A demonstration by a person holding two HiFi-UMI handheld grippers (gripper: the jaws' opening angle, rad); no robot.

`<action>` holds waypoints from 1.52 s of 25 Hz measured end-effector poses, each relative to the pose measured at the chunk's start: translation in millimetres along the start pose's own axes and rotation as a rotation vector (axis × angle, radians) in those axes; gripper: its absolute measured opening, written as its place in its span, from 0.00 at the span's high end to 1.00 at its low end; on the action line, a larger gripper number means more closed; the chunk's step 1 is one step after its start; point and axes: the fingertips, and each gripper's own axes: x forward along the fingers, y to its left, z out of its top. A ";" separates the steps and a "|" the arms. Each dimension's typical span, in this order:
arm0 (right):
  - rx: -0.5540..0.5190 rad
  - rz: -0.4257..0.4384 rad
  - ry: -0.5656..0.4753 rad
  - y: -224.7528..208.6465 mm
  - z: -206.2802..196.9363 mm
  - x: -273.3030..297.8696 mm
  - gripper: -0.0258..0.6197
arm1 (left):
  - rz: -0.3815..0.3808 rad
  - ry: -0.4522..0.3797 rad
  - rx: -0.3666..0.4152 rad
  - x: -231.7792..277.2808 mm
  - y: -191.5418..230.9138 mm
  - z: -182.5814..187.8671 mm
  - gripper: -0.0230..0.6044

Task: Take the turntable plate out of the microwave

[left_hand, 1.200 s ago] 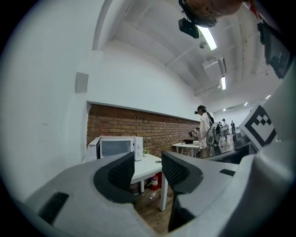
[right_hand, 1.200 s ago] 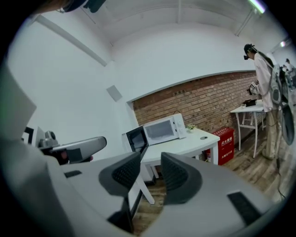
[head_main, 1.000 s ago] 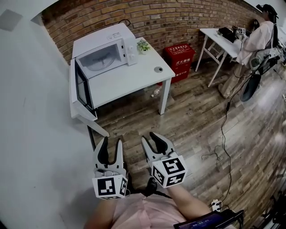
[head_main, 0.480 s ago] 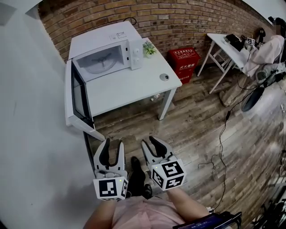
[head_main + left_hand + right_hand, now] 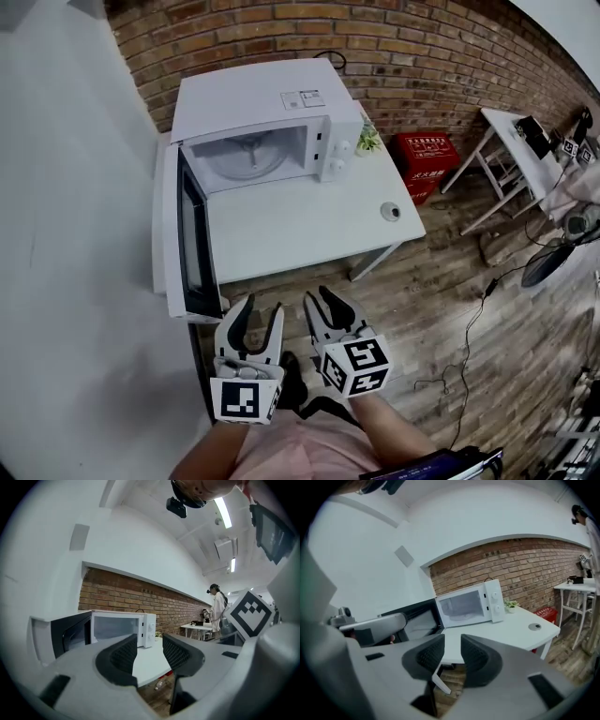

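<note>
The white microwave (image 5: 272,117) stands at the back of the white table (image 5: 309,230), its door (image 5: 187,248) swung open to the left. Inside lies the round glass turntable plate (image 5: 248,155), faint also in the right gripper view (image 5: 461,612). My left gripper (image 5: 258,315) and right gripper (image 5: 325,302) hang side by side short of the table's front edge, both pointing at the microwave (image 5: 117,627). The left gripper (image 5: 150,653) is open and empty. The right gripper (image 5: 452,656) has just been closing its jaws, with a gap left and nothing between them.
A small potted plant (image 5: 368,141) stands right of the microwave and a small round object (image 5: 390,211) lies near the table's right corner. A red box (image 5: 427,155) sits on the wooden floor by the brick wall. Another white table (image 5: 525,141) and cables lie to the right.
Both grippers have moved toward the table, and the microwave now looks nearer and more central. The right gripper's jaws stand narrower than before.
</note>
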 end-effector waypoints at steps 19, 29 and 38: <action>-0.061 0.038 -0.033 -40.3 74.8 117.9 0.80 | 0.041 -0.039 -0.042 114.7 65.4 7.8 0.70; -0.046 0.185 0.046 -78.1 90.8 205.8 0.80 | 0.212 0.021 -0.049 193.8 117.0 -4.4 0.69; -0.070 0.335 0.054 -79.3 121.6 255.1 0.81 | 0.342 0.002 0.017 228.0 145.1 20.0 0.70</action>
